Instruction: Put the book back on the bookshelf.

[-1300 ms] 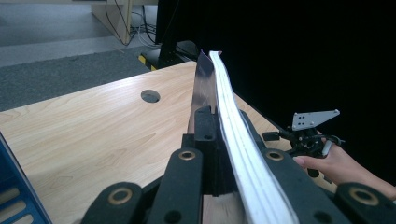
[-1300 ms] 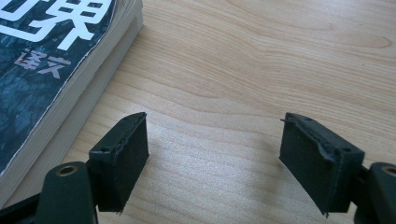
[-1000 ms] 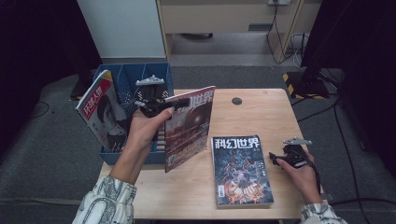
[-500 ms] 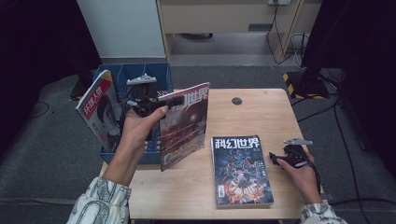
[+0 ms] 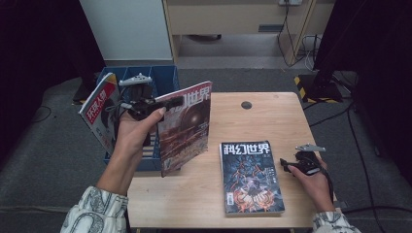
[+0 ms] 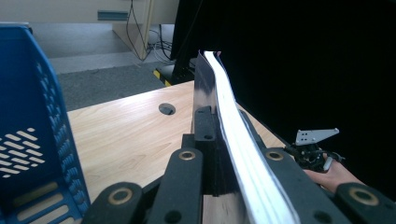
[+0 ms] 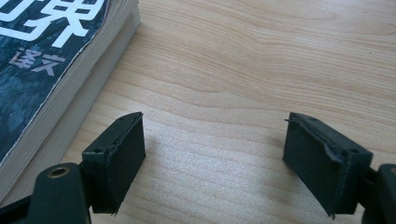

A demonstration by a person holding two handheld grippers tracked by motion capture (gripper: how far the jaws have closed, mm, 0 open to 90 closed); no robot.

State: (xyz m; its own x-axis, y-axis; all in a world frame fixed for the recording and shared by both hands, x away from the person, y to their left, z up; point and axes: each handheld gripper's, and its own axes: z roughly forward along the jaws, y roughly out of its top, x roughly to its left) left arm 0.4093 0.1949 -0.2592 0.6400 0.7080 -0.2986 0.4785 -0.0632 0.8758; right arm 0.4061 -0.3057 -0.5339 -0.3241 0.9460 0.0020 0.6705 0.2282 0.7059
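High view shows us holding one magazine (image 5: 187, 126) upright in the air with our left gripper (image 5: 163, 103), its jaws clamped on the top edge, so the cover hangs over the left edge of the table (image 5: 252, 121), just beside the blue plastic crate (image 5: 163, 80) that stands against that side. From the left gripper view we see the white page edges (image 6: 238, 140) pinched tight between the black jaws, with the crate's slotted wall (image 6: 32, 140) close on the left. Another magazine (image 5: 99, 114) with a red title band already leans in the crate's near corner, so we judge one is filed and this one is on its way in. What is left, as we read it, is to carry the held copy over the rim and lower it, then deal with the third magazine (image 5: 250, 177), which lies flat near the front of the table. Our right gripper (image 5: 291, 164) rests on the wood just beside that flat copy, its jaws spread wide with nothing between them; its own view shows bare wood between the pads (image 7: 119, 154) and the magazine's edge (image 7: 70, 88) off to the left.
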